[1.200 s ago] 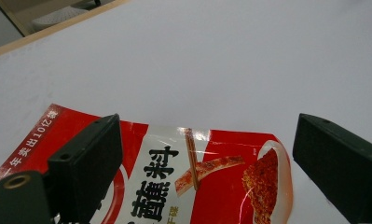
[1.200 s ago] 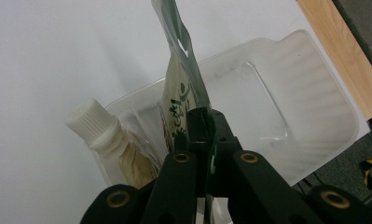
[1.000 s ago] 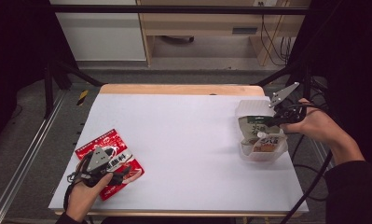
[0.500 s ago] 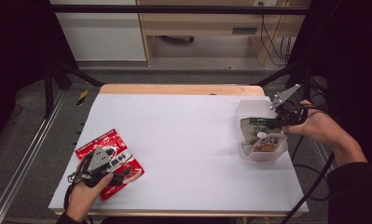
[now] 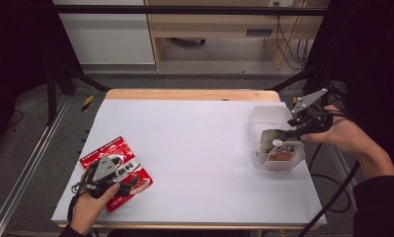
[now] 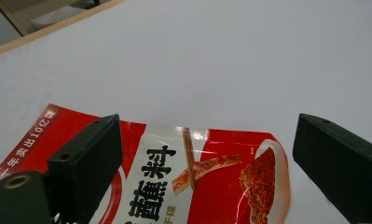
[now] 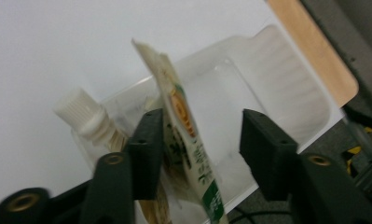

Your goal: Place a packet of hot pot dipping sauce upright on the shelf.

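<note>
Right gripper [image 7: 195, 140], jaws spread around an upright sachet [image 7: 183, 126] inside the clear tub [image 7: 286, 88], risks toppling it when closing.

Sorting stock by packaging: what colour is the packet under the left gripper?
Red with a white panel; the packet shows best in the left gripper view.

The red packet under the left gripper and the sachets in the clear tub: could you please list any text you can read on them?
"卖出10亿袋" – red packet, left edge strip.
"蘸料" – large black characters on its white panel.
Smaller characters beneath: cut off.
Sachet between the right gripper's jaws: print too blurred.
</note>
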A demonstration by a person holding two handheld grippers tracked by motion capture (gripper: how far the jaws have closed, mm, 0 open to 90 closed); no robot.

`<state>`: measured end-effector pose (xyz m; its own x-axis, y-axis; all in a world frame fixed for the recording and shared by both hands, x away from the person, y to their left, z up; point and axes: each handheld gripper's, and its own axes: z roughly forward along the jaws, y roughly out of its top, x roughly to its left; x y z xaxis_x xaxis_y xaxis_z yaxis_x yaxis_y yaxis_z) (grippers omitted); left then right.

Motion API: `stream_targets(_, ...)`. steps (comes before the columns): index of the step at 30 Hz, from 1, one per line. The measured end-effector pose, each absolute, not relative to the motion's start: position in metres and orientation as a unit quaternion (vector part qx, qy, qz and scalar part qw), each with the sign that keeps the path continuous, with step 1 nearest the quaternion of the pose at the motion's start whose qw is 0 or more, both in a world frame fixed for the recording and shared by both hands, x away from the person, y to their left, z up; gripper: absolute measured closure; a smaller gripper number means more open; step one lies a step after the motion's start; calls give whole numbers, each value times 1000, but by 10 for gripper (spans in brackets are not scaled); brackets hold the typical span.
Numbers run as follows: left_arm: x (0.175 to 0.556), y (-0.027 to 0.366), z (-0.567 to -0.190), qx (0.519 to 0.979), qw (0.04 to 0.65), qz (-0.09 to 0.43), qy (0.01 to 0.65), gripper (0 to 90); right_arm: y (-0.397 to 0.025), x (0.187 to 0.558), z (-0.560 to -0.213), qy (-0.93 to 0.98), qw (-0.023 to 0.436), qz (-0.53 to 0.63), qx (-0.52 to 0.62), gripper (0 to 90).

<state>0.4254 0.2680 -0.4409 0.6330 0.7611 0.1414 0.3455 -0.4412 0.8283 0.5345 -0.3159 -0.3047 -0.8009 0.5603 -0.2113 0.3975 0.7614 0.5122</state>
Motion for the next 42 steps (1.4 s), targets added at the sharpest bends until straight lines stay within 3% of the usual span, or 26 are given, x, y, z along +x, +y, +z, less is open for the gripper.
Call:
stream_targets(5,426,269,-441,808,403,259,343,83,-309,528,-290,909,211,248,260,331)
stream_targets(15,426,269,-441,809,400,260,343,82,-275,506,-265,892,260,280,243,216)
stream_targets(30,427,273,-441,808,396,263,347,82,-201,460,-271,884,271,315,212,177)
stream_targets(42,430,283,-439,803,392,265,362,83,-148,439,-317,883,251,330,220,171)
